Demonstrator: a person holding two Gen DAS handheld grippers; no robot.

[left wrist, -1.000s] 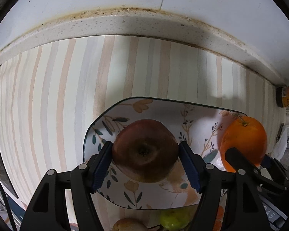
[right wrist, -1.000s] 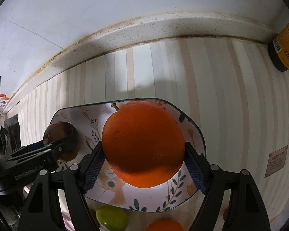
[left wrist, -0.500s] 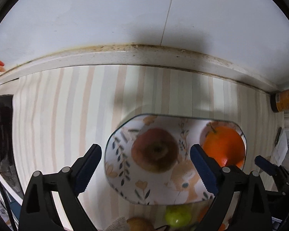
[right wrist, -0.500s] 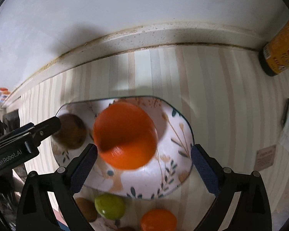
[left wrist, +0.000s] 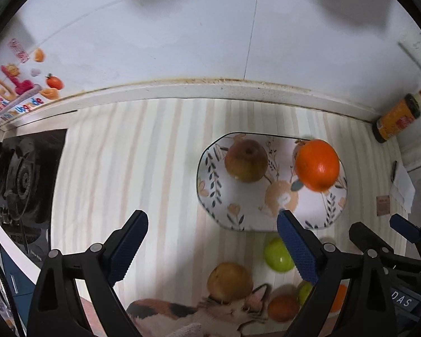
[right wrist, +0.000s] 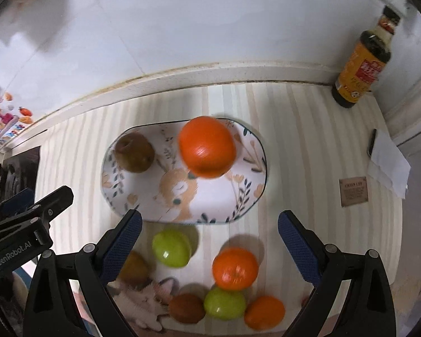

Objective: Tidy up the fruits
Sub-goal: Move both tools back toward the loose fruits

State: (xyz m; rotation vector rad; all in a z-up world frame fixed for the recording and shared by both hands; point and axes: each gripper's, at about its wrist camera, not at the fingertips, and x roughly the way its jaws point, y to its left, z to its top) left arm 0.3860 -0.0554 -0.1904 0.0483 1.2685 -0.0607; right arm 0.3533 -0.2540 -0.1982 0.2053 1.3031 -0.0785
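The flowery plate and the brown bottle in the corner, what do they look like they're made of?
The plate looks like glazed ceramic, possibly melamine: a smooth white surface with printed leaves and a deer, and a thin dark rim. The bottle could be glass or clear plastic, I can't tell which: a glossy see-through neck over dark liquid, wrapped in an orange paper-like label.

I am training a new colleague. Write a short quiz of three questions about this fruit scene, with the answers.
1. True or false: the left gripper holds the brown apple.
2. How many fruits lie on the plate?
3. The sauce bottle stands: A) on the plate B) in the counter's far right corner C) beside the stove.

Key: 1 false, both it and the right gripper are open; 2 two, apple and big orange; 3 B.
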